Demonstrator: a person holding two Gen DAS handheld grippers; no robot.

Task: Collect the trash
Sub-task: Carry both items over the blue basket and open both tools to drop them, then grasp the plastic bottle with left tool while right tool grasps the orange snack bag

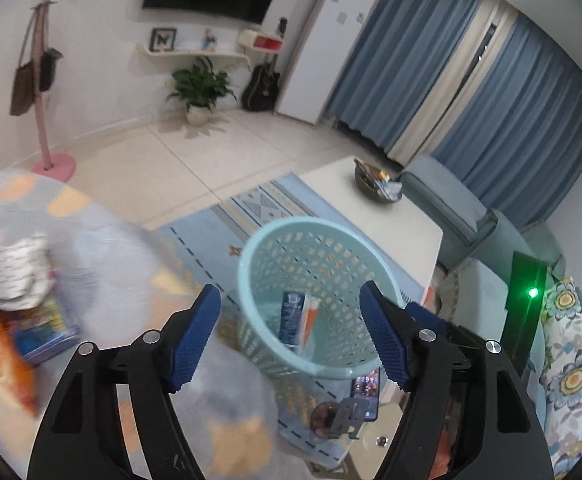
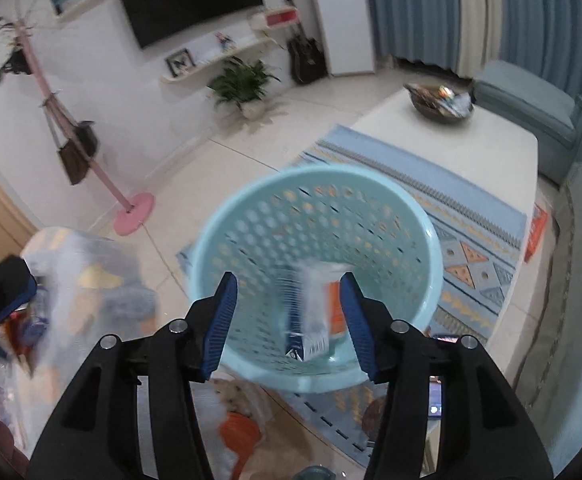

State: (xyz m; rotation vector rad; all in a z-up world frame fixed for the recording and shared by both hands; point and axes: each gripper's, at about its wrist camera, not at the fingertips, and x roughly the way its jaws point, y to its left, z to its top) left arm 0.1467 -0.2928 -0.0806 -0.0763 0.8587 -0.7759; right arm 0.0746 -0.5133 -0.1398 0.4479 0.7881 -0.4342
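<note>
Two grippers hang over a pale blue perforated basket, each with its blue-padded jaws spread wide and nothing between them. The left gripper [image 1: 291, 336] frames the basket [image 1: 315, 236] from one side; the right gripper [image 2: 289, 322] looks almost straight down into the same basket [image 2: 227, 216]. Inside it a carton [image 1: 293, 316] with a dark blue face and an orange-and-white side leans against the wall, its base on the basket floor; from the right wrist the carton [image 2: 309, 312] is blurred but sits in the same spot, a barcode on its lower end.

Left of the basket lies a clear plastic bag [image 1: 91, 240], blurred, with crumpled paper [image 1: 19, 276] and colourful wrappers [image 1: 31, 332] showing through it. In the right wrist view the bag [image 2: 87, 268] spreads at lower left, and part of the other gripper shows at that picture's edge.

The basket stands on a blue patterned rug [image 2: 467, 256] on a pale tiled floor. Beyond the rug is a white bench [image 1: 403, 224] carrying a dark bowl [image 1: 377, 186] of small items. A phone on a holder [image 1: 365, 394] shows just below the basket in the left wrist view. Farther off stand a potted plant [image 1: 201, 88], a pink coat stand [image 1: 45, 120] with bags, a guitar [image 1: 261, 86] and blue curtains [image 1: 511, 92].
</note>
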